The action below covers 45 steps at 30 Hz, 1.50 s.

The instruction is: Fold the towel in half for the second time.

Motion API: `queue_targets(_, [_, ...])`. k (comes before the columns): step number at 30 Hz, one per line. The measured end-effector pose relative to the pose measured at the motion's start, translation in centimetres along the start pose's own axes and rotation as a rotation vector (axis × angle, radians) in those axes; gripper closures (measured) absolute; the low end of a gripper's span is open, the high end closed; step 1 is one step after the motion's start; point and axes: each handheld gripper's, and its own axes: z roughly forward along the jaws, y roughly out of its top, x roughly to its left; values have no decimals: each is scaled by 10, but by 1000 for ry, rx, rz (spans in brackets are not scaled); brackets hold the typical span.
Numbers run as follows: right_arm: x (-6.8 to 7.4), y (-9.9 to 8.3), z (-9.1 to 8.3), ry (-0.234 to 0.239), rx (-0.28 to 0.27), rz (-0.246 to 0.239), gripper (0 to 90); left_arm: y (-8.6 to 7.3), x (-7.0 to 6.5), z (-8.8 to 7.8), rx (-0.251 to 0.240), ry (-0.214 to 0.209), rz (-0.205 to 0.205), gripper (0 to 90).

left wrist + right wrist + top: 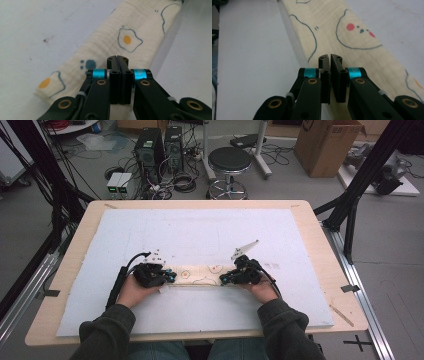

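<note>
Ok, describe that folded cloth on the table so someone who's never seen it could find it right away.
On the wooden table lies a big white foam board; near its front edge, between the two black tools, sits a long, narrow cream cotton cloth folded into a strip. Blue-outlined fried eggs with orange yolks and a pink-cheeked face mark it out.

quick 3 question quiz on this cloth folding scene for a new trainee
1. True or false: the left gripper has its jaws wide open.
2. What lies under the folded cloth? A) foam board B) bare wood C) metal tray
3. What is printed on the cloth near the left gripper?

Key: 1. False, they are shut, at the cloth's near edge. 2. A, the white foam board. 3. Fried eggs with orange yolks.
</note>
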Motion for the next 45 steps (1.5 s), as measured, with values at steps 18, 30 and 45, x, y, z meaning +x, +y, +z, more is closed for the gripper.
queue_targets(18, [-1, -24, -34, -97, -83, -42, 726, -12, 5, -26, -107, 31, 19, 677])
queue_targets(30, [-11, -12, -19, -143, -29, -66, 501, -13, 13, -14, -78, 28, -29, 434])
queue_targets(45, [-13, -30, -30, -179, -41, -135, 470, -15, 12, -13, -39, 32, -13, 440])
